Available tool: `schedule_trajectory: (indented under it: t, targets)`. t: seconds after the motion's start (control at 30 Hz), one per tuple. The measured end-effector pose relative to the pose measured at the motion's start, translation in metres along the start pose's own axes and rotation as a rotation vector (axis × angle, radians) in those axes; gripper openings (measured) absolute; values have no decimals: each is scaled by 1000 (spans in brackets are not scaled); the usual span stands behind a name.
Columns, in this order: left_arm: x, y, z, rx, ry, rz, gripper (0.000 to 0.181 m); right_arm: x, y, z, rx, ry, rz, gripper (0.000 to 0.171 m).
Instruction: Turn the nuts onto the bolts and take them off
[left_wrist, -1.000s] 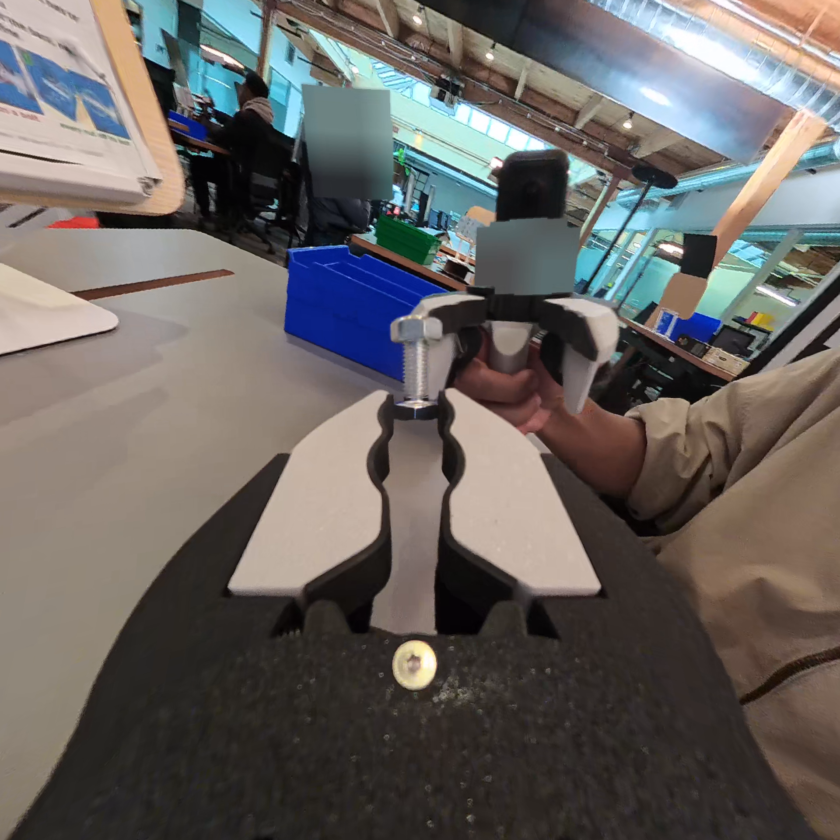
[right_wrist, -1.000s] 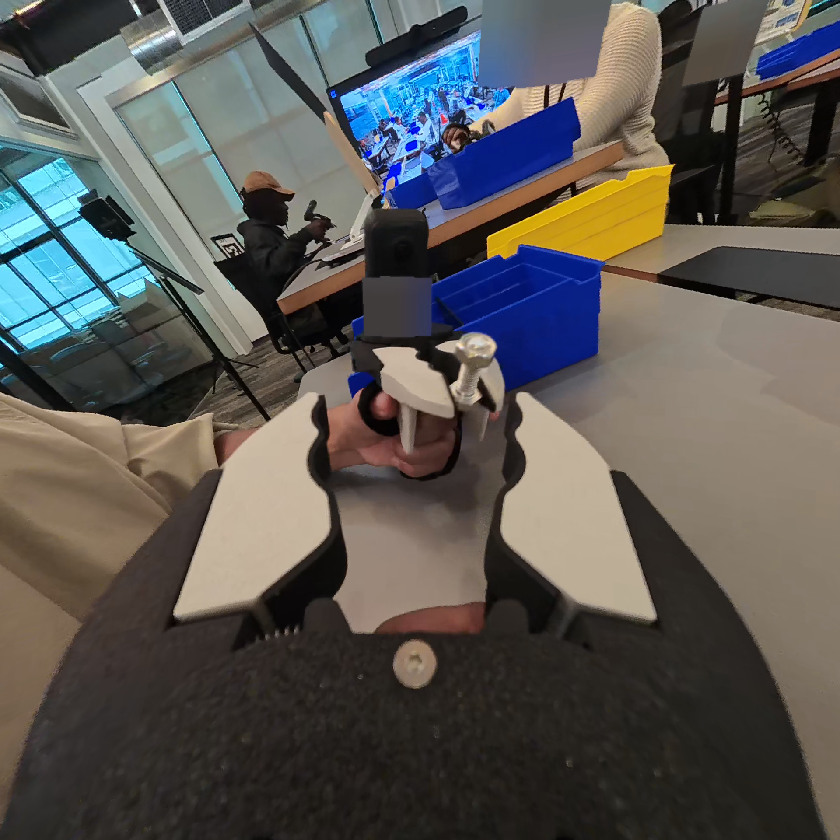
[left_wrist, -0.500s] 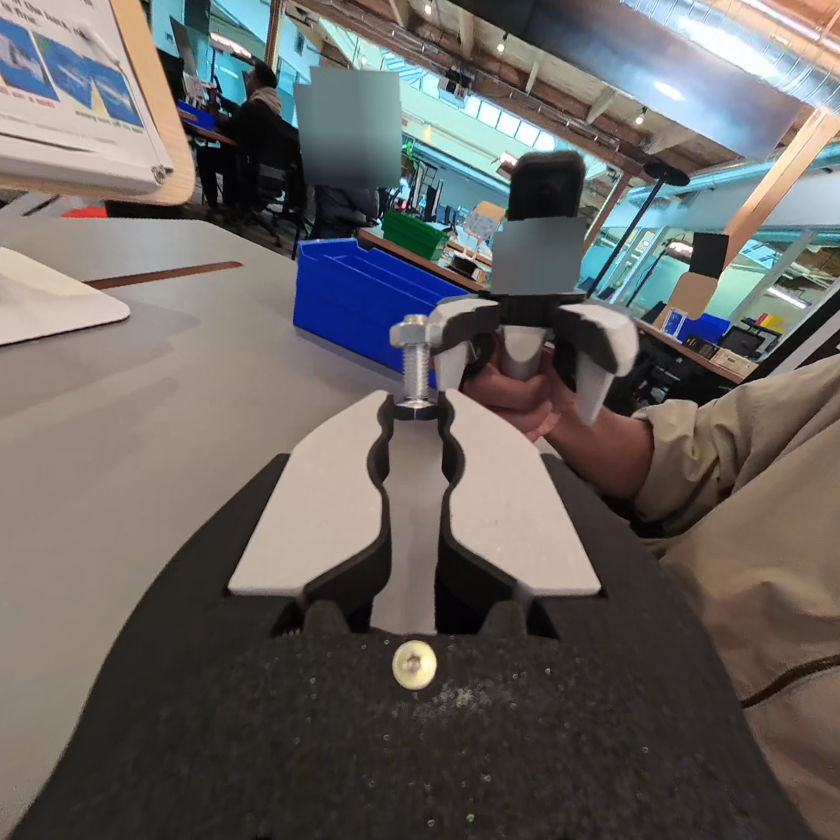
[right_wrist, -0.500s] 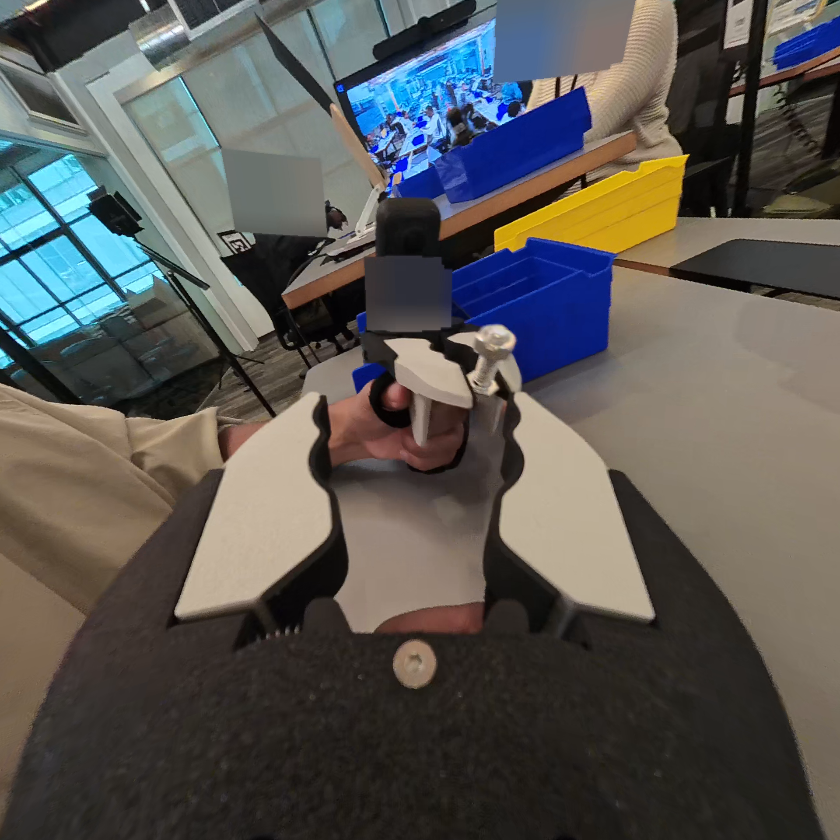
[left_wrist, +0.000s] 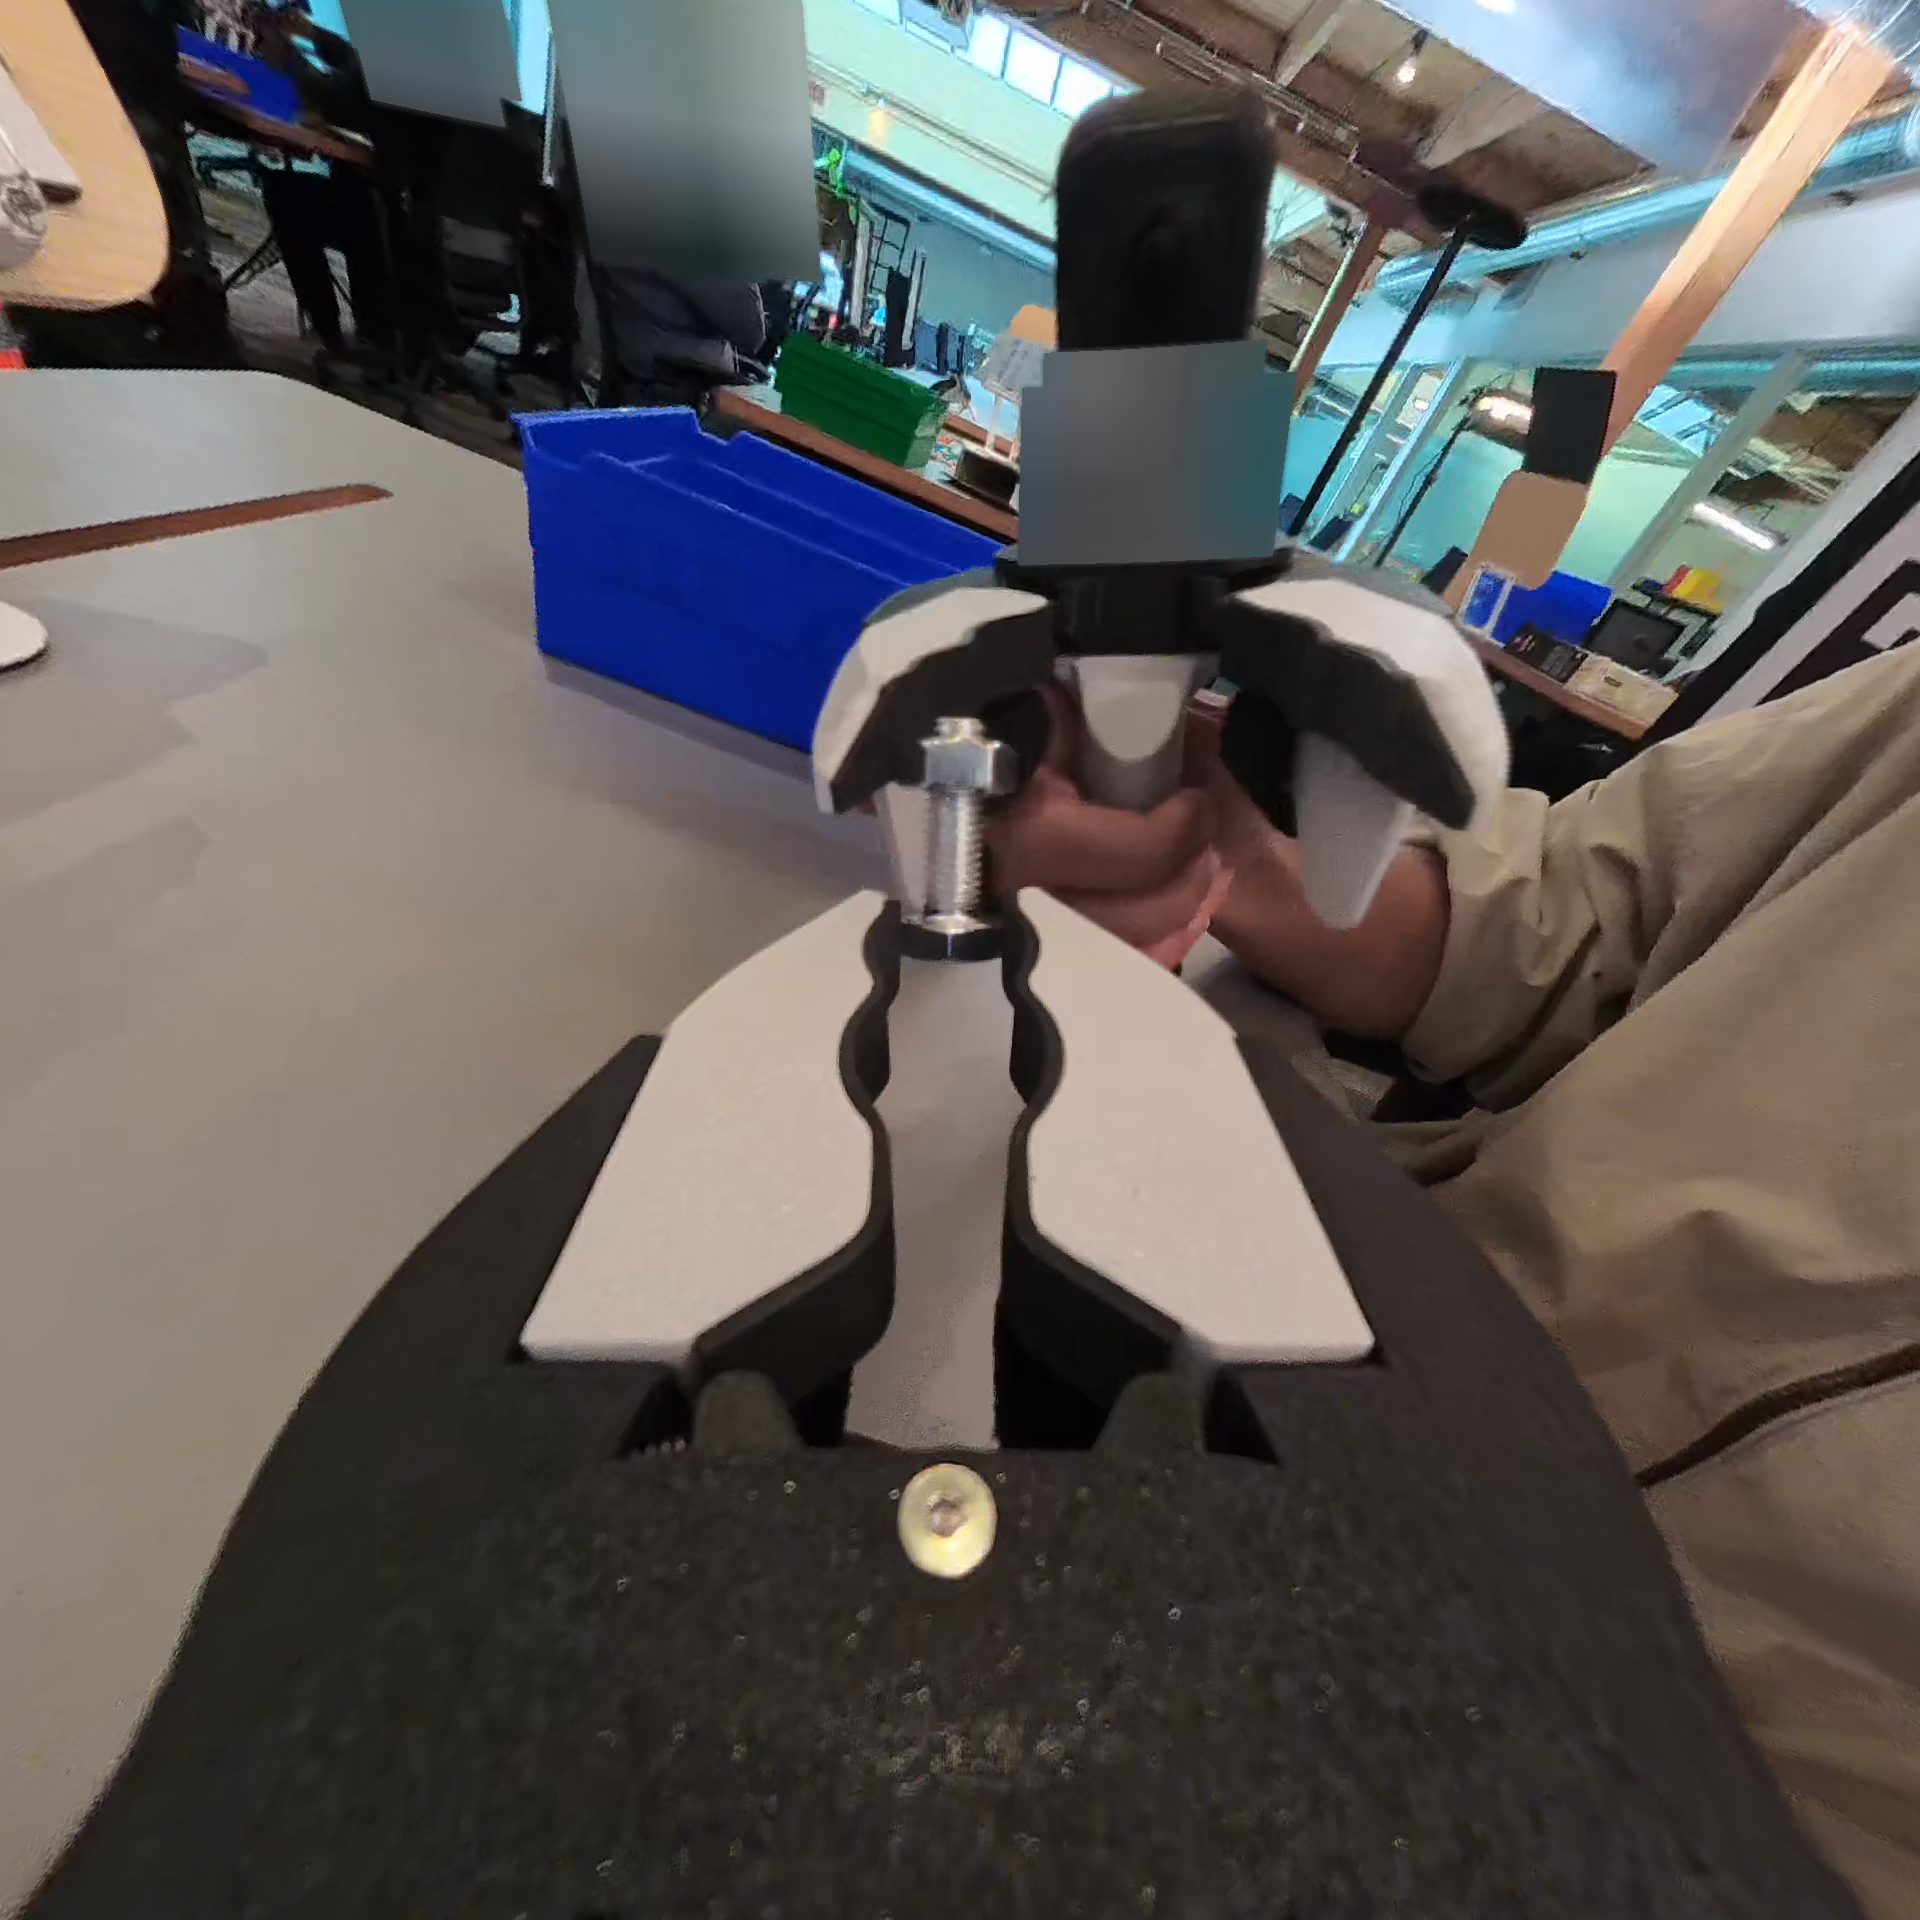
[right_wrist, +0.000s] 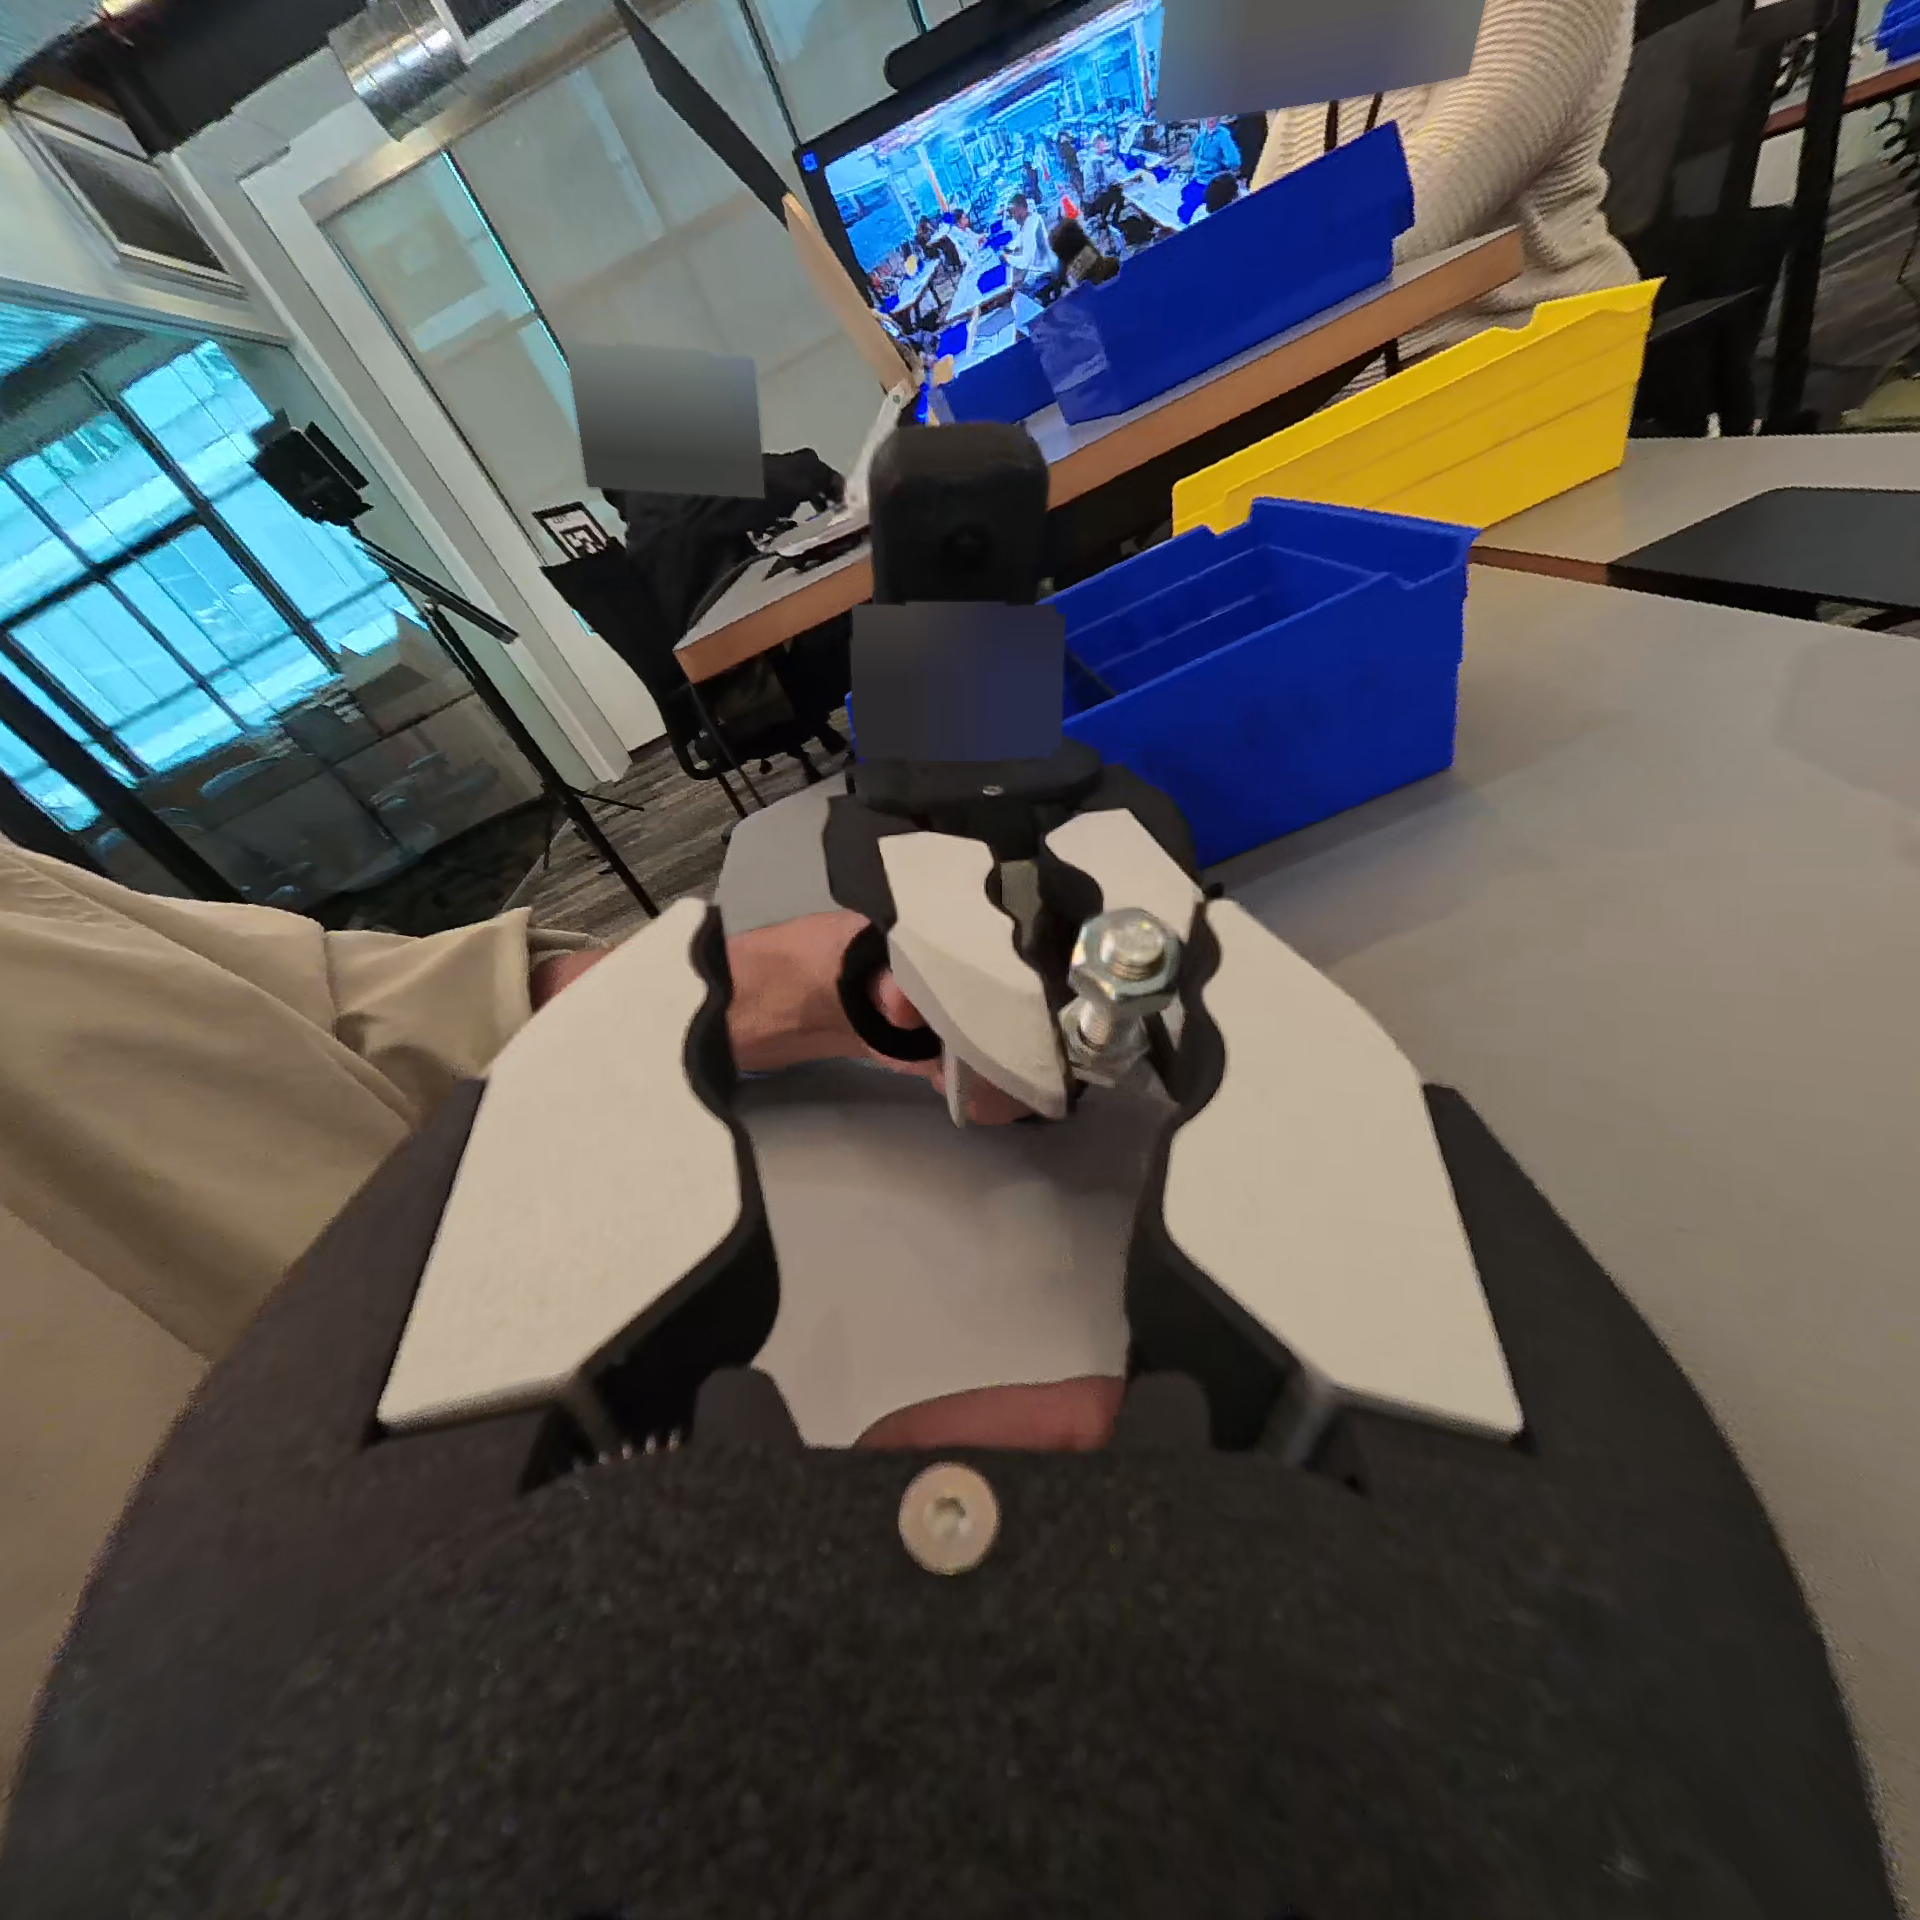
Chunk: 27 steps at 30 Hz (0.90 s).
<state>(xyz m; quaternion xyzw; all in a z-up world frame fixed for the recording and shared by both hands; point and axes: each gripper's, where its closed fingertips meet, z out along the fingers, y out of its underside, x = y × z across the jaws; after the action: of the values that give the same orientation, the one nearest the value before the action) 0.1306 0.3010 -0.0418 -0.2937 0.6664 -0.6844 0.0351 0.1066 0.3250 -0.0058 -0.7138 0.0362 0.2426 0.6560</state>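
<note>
Presently, the left hand-held gripper (left_wrist: 943, 940) is closed on a hex nut (left_wrist: 943, 940) pinched between its fingertips, and a hex-head bolt (left_wrist: 958, 831) stands upright out of that nut with its head uppermost, held above the grey surface (left_wrist: 312, 935). The right hand-held gripper (right_wrist: 956, 997) faces it with its jaws spread wide and holding nothing; in the right wrist view the bolt head (right_wrist: 1127, 951) lies just inside that gripper's right finger, beside the pad, and contact cannot be confirmed. A blue bin (right_wrist: 1278, 686) rests on the surface behind the work. The step in hand appears to be a re-grip between turns: the nut sits low on the thread, near the bolt's tip, so either threading is barely begun or removal is nearly complete; the pictures do not settle which. The next move calls for centring the open jaws on the bolt head, closing squarely on it, and rotating about the bolt's axis while the left grip stays firm.
</note>
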Motion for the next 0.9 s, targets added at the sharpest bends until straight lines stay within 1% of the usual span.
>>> schedule_trajectory:
  t: [0.03,0.07,0.1,0.17,0.23,0.3,0.4,0.5,0.73,0.8,0.9]
  targets:
    - [-4,-2,-2,9,-18,-10,18,2,1,0,-4,26,-22,85]
    - [-12,-6,-7,30,-67,-16,18,6,2,-2,-9,51,-42,84]
    - [-21,-11,-14,49,-111,-30,18,5,1,-4,-10,42,-51,72]
    - [-35,-19,-29,100,-166,-67,18,5,-3,-10,10,40,-31,72]
    - [-34,-22,-33,121,-151,-69,18,12,-3,-14,15,68,-35,72]
    - [-30,-18,-27,83,-150,-40,18,19,-3,-17,21,87,-15,70]
    - [-20,-13,-18,51,-111,-14,18,31,0,-24,18,134,0,63]
    - [-15,-10,-15,33,-82,-6,18,35,0,-30,10,140,-12,56]
    - [-10,-8,-12,13,-53,5,18,39,-5,-40,21,155,-17,55]
    - [-10,-2,-11,-45,-79,61,18,39,-3,-40,-7,165,-46,54]
    - [-15,22,-8,-261,-203,290,18,37,13,-36,-132,186,-174,51]
